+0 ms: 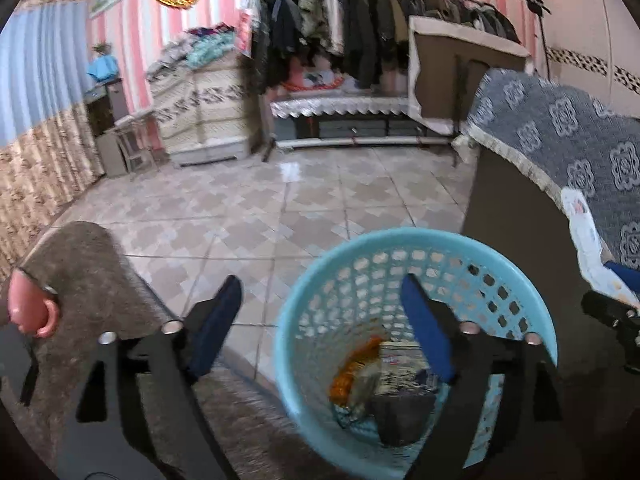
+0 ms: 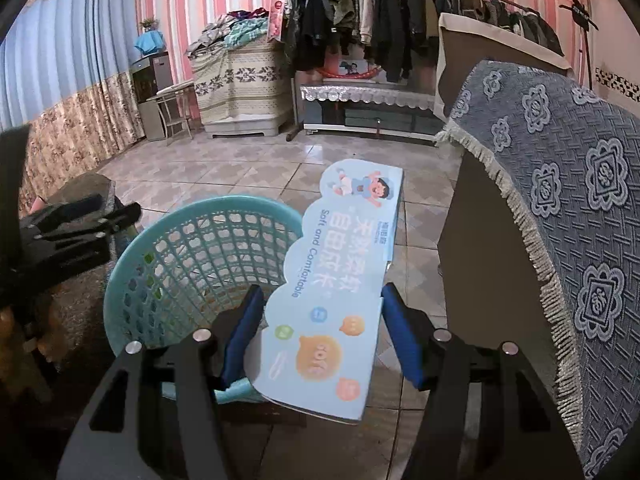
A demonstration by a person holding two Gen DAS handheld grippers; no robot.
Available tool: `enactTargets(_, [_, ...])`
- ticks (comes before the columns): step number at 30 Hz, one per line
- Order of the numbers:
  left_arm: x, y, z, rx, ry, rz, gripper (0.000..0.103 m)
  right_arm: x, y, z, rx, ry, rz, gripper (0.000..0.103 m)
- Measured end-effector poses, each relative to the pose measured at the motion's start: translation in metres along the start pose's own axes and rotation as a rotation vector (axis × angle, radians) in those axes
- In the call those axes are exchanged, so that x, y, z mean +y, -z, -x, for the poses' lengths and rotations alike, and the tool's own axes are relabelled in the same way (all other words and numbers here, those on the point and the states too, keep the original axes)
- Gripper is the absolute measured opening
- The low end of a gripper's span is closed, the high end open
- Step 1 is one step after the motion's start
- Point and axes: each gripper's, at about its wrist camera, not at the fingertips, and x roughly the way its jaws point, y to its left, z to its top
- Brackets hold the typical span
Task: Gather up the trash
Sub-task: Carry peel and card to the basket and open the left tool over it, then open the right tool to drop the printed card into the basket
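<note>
A light blue perforated plastic basket point(image 1: 420, 256) stands on the tiled floor and holds several pieces of trash point(image 1: 384, 384). My left gripper point(image 1: 320, 320) is open and empty just above its near rim. In the right wrist view the basket point(image 2: 192, 248) is at lower left. My right gripper point(image 2: 320, 332) holds a pale blue printed cardboard card point(image 2: 340, 280) between its fingers, beside the basket's right rim. The card point(image 1: 588, 240) and right gripper point(image 1: 616, 312) show at the right edge of the left wrist view.
A sofa arm with a blue patterned cover point(image 2: 560, 200) stands close on the right. A grey mat point(image 1: 88, 280) lies at left. A clothes rack point(image 2: 400, 28), a covered cabinet point(image 2: 240, 88) and a low TV stand point(image 2: 368, 108) line the far wall.
</note>
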Motion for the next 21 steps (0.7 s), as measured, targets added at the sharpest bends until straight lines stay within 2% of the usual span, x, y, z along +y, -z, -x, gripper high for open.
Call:
enactTargets(6, [0.039,0.004,0.046,-0.086,-0.112,0.038,0.097,0.04,-0.007,-0.015,-0.009,-0.045,0.026,0.06])
enactTargets(10, [0.07,0.011,0.07,-0.094,-0.18,0.051,0.097,0.073,-0.009,-0.032,-0.002,-0.066,0.05,0.06])
enactTargets(14, [0.112,0.023,0.096,-0.096,-0.232,0.113,0.097,0.106,-0.01,-0.047,-0.005,-0.08,0.09,0.062])
enactTargets(15, [0.122,0.026,0.102,-0.096,-0.246,0.129,0.097,0.112,-0.01,-0.048,-0.007,-0.077,0.099,0.066])
enactTargets(16, [0.135,0.03,0.11,-0.096,-0.261,0.15,0.097,0.119,-0.01,-0.05,-0.01,-0.072,0.109,0.077])
enactTargets(17, [0.144,0.032,0.116,-0.098,-0.269,0.167,0.097,0.124,-0.011,-0.051,-0.01,-0.068,0.115,0.082])
enactTargets(21, [0.18,0.045,0.141,-0.105,-0.318,0.223,0.097,0.139,-0.013,-0.041,-0.027,-0.049,0.132,0.088])
